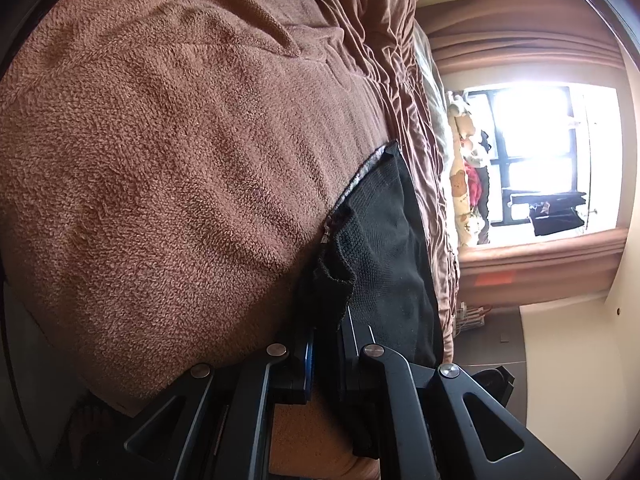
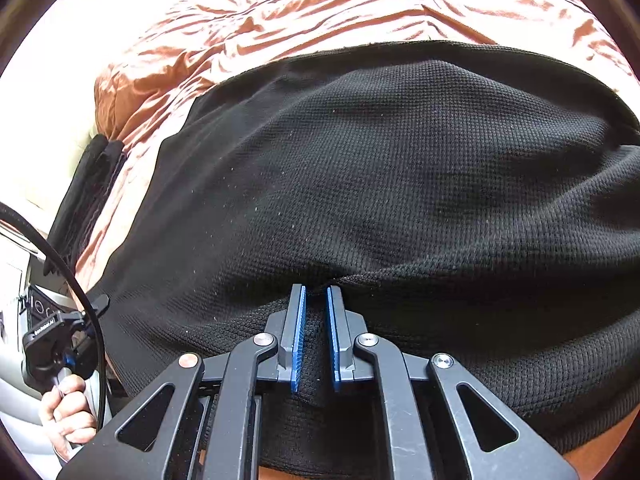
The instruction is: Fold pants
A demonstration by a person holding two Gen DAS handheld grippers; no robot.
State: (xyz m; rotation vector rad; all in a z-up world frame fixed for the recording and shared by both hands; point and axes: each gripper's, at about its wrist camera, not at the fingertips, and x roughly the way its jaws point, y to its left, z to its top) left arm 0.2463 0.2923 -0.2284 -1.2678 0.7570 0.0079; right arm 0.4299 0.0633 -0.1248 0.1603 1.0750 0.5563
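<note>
On bed [image 2: 280, 12]: one black pants [image 2: 400, 168], two hand-held grippers pinching fabric.

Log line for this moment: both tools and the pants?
left tool: shut on black pants | right tool: shut on pants edge | pants: spread on brown bedcover

bed: brown fleece blanket [image 1: 168, 168] | window [image 1: 552, 152]: bright, overexposed | curtains [image 1: 532, 44]: brownish | floor [image 1: 492, 344]: dark, possibly tiled
</note>
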